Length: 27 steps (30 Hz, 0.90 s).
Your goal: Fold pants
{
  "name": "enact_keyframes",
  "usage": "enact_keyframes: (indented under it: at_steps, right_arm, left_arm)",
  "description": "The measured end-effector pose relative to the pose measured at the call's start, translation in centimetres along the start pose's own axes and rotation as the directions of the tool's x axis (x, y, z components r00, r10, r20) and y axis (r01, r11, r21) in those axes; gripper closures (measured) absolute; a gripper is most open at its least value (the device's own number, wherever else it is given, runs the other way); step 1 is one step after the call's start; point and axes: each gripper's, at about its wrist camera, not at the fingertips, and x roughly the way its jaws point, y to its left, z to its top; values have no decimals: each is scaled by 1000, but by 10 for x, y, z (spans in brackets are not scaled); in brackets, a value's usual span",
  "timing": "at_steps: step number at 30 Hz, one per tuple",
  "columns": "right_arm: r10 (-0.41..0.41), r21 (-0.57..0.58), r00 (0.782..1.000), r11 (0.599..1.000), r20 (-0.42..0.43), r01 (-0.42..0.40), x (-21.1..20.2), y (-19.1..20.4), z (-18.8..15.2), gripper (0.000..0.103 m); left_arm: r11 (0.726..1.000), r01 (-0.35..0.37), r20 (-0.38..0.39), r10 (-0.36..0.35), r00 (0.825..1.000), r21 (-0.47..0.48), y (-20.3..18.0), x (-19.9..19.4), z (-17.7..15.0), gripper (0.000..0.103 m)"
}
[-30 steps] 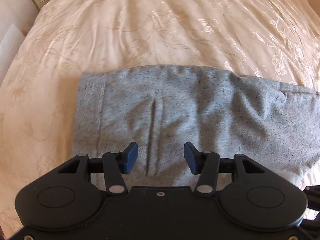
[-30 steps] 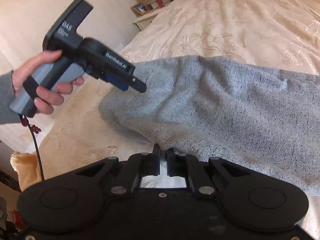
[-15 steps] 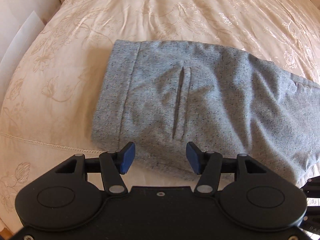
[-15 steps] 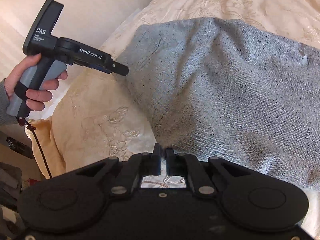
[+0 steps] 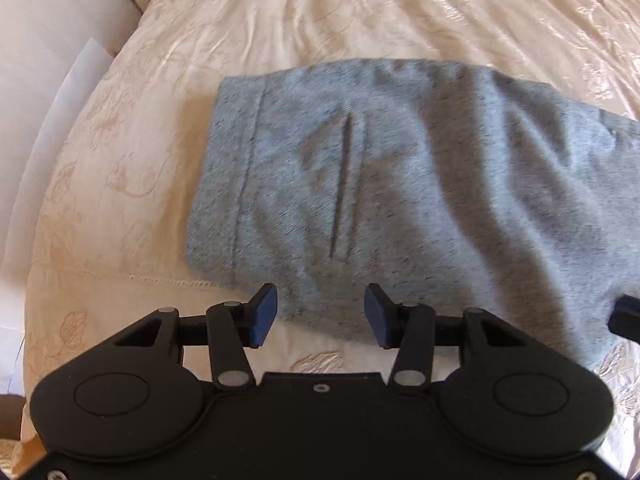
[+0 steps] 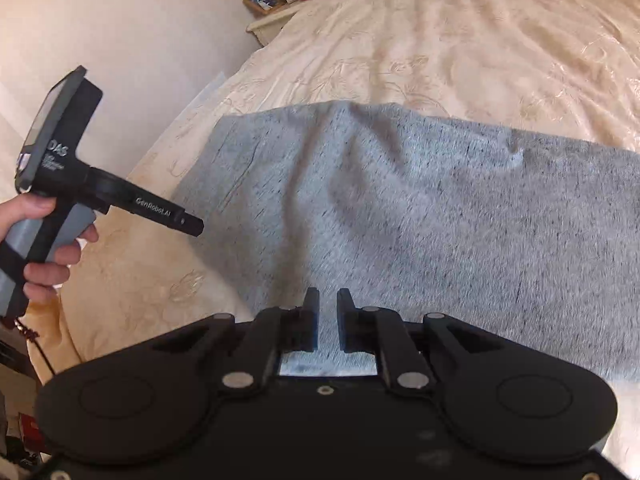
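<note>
The grey pants (image 5: 400,184) lie already folded on the bed (image 5: 360,12); little seems left. Above their near edge, the left gripper (image 5: 320,314) hangs spread and empty. The right gripper (image 6: 328,320), pressed together a second ago, is opening, fabric showing between its jaws.

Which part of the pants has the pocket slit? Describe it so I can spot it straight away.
On the cream embroidered bedspread lie the grey pants, folded. Near their left end, right of the stitched band, runs a dark, narrow slit: the only straight line cut into the plain fabric.
</note>
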Motion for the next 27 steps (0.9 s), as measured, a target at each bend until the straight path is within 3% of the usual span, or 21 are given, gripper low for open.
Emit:
enact_keyframes:
  at_steps: [4, 8, 10, 13, 14, 16, 19, 21, 24, 27]
  right_arm:
    - [-68, -59, 997, 996, 41, 70, 34, -15, 47, 88]
    - [-189, -106, 982, 976, 4, 188, 71, -36, 86, 87]
    - [-281, -134, 959, 952, -31, 275, 91, -55, 102, 89]
    - [-368, -155, 930, 919, -9, 362, 94, -76, 110, 92]
    - [-384, -149, 923, 912, 7, 381, 88, -79, 110, 89]
    - [-341, -97, 938, 933, 59, 346, 65, -85, 102, 86]
    - [-308, -87, 948, 945, 78, 314, 41, -84, 78, 85]
    - [-311, -90, 949, 945, 46, 314, 30, -89, 58, 83]
    - [-374, -59, 928, 926, -7, 373, 13, -114, 30, 83]
    - [-459, 15, 888, 888, -32, 460, -14, -152, 11, 82]
  left_arm:
    - [997, -27, 46, 23, 999, 69, -20, 13, 13, 44]
    - [999, -23, -49, 25, 998, 35, -7, 41, 10, 37]
    - [1000, -7, -50, 7, 999, 0, 4, 48, 7, 27]
    - [1000, -5, -70, 4, 998, -15, 9, 46, 9, 26]
    - [1000, -13, -80, 12, 997, -16, 8, 42, 11, 31]
    - [1000, -9, -63, 8, 998, -26, 4, 29, 15, 38]
    - [998, 67, 20, -66, 998, -20, -11, 8, 30, 38]
    - [992, 127, 70, -127, 989, -1, -28, 4, 44, 37]
    - [987, 159, 105, -162, 981, 35, -54, 15, 66, 37]
    - [994, 101, 64, -103, 993, 32, -74, 46, 77, 35]
